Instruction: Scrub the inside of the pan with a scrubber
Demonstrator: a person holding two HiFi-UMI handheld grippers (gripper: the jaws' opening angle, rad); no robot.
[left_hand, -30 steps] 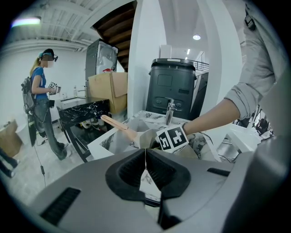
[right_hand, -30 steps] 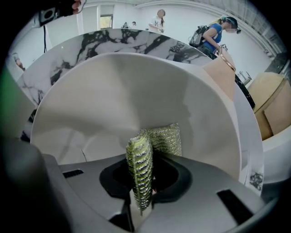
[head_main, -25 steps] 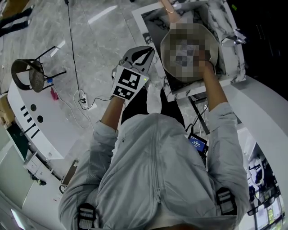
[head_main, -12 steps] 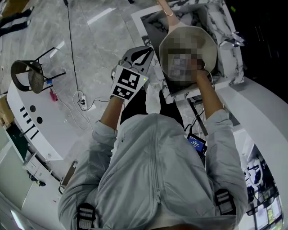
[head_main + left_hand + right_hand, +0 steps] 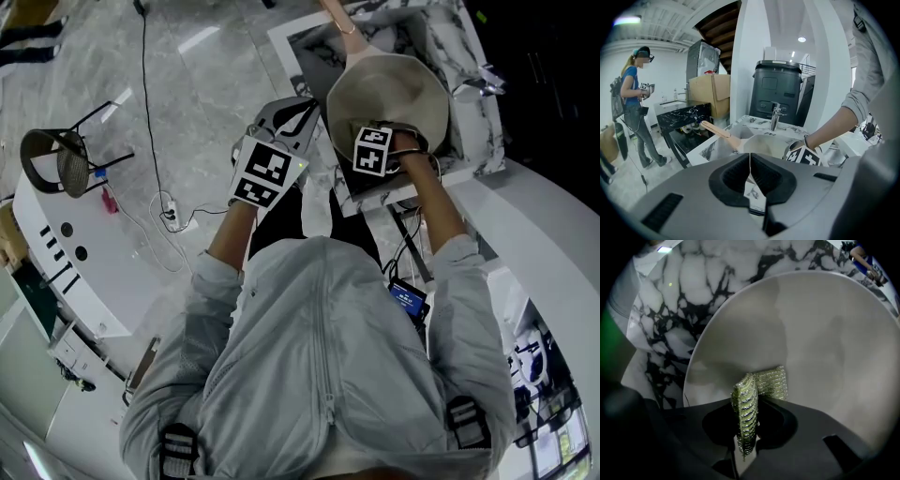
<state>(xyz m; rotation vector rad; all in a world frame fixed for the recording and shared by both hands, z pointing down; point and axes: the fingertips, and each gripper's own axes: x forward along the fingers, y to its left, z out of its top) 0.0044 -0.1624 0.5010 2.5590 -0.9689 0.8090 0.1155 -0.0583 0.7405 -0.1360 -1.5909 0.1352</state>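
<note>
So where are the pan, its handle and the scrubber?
pan (image 5: 825, 348): right gripper view, its pale inner wall.
handle (image 5: 718, 131): left gripper view, middle of the wooden shaft.
scrubber (image 5: 746, 413): right gripper view, its folded green edge.

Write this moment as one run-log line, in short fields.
right gripper: shut on scrubber | scrubber: inside pan | left gripper: shut, empty

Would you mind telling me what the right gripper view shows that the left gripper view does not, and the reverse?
Only the right gripper view: the green scrubber clamped in the right gripper's jaws, inside the pan.
Only the left gripper view: the left gripper with its jaws together on nothing, the pan's wooden handle, a faucet, a black bin and a person standing at far left.
Both: the pan and the marbled surface around it.
</note>
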